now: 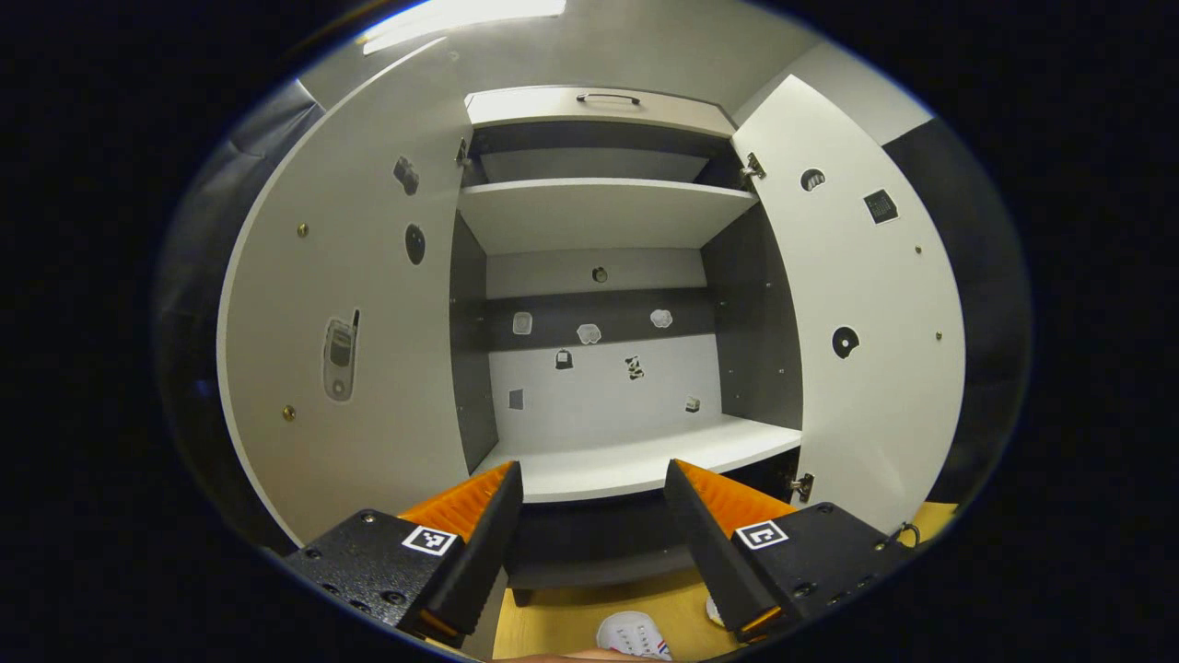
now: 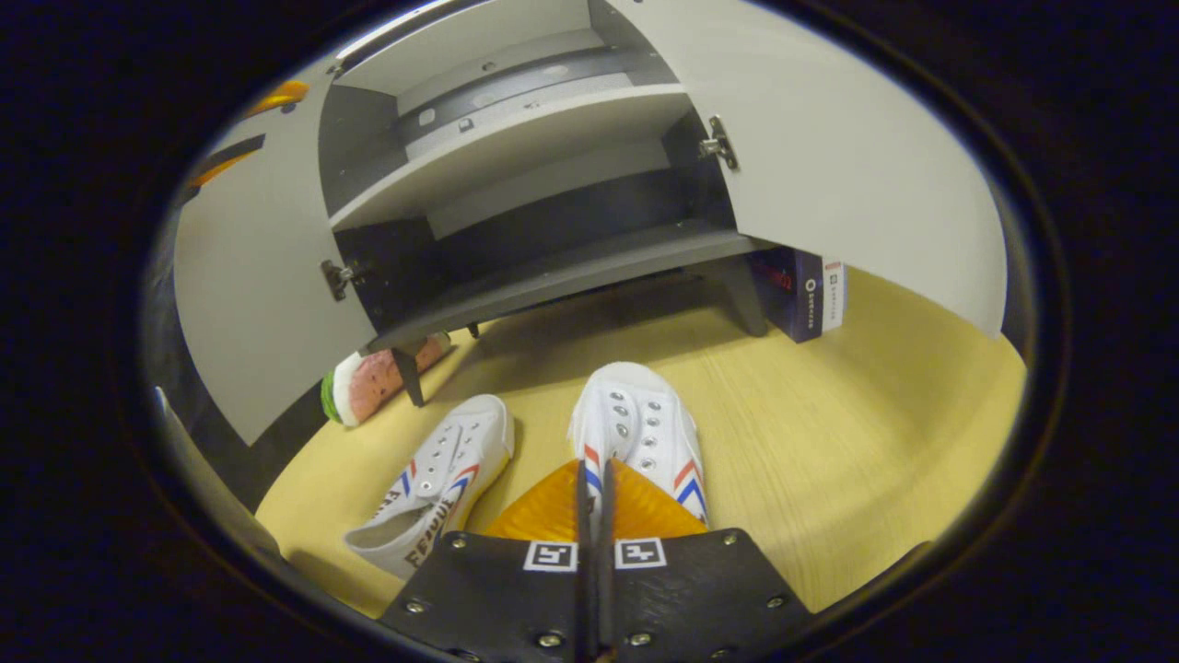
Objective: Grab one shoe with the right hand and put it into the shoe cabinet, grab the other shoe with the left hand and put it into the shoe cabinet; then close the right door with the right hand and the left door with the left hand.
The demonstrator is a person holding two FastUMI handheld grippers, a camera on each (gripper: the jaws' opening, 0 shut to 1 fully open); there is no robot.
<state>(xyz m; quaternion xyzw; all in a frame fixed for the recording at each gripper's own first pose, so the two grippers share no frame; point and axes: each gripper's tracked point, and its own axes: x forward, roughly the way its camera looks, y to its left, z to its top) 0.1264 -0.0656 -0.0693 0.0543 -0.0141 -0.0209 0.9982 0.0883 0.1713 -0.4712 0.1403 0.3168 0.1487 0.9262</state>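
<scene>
Two white shoes lie on the yellow wooden surface in front of the shoe cabinet, toes toward it. In the right gripper view, the right shoe sits directly ahead of the right gripper, whose fingers are pressed almost together with only a thin slit between them, over the shoe's rear part; whether they pinch any part of the shoe cannot be told. The left shoe lies just beside the first, angled and tipped slightly onto its side.

Both cabinet doors stand open. In the left gripper view, the left door and the right door swing outward on either side of the interior, which holds an upper shelf and a lower shelf, both bare. Small stickers mark the doors and the back panel.

The left gripper is raised in front of the cabinet, level with the lower shelf, its fingers spread wide apart and holding nothing.

A watermelon-slice object rests by the cabinet's left leg, and a dark box stands under the right door.
</scene>
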